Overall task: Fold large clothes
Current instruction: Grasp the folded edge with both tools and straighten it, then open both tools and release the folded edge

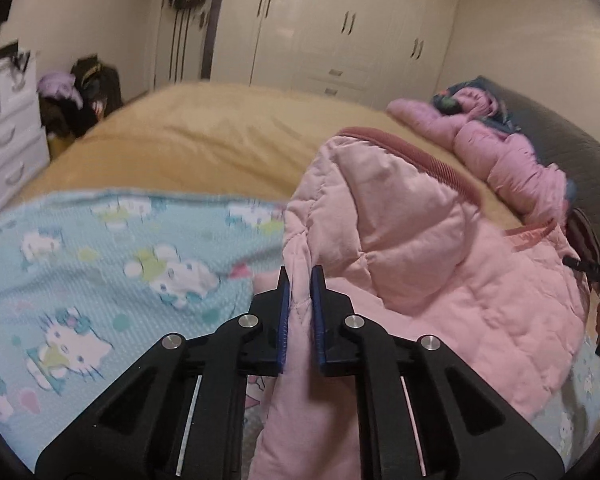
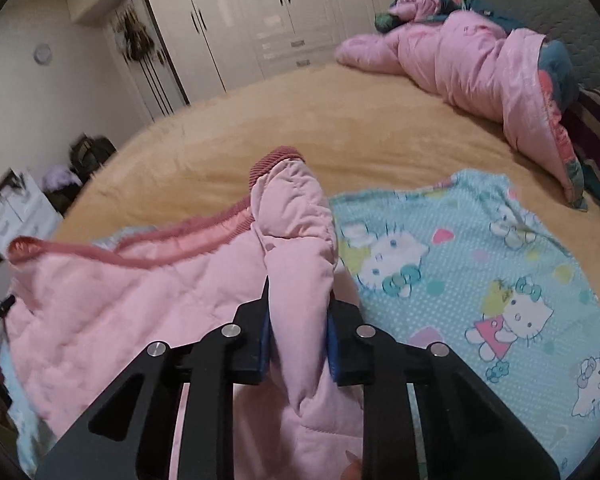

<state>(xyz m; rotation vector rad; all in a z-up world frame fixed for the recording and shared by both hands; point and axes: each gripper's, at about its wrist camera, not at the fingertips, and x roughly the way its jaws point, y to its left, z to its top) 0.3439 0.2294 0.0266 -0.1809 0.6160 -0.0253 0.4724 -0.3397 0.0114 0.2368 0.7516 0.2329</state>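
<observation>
A pale pink quilted jacket [image 1: 420, 248] with darker pink ribbed trim lies bunched on a light blue cartoon-cat sheet [image 1: 100, 280] on the bed. My left gripper [image 1: 300, 280] is shut on a fold of the jacket's edge, which runs between the blue pads. In the right wrist view the jacket [image 2: 120, 312] spreads to the left, and my right gripper [image 2: 298, 308] is shut on its puffy sleeve [image 2: 296, 232], whose ribbed cuff points away. The blue sheet [image 2: 480, 280] lies to the right.
The bed has a tan blanket [image 1: 220, 136]. A rumpled pink duvet [image 2: 480, 60] and a grey headboard [image 2: 540, 4] lie at the far side. White wardrobes [image 1: 340, 32] line the back wall. A white drawer unit [image 1: 4, 132] and dark bags [image 1: 84, 92] stand left of the bed.
</observation>
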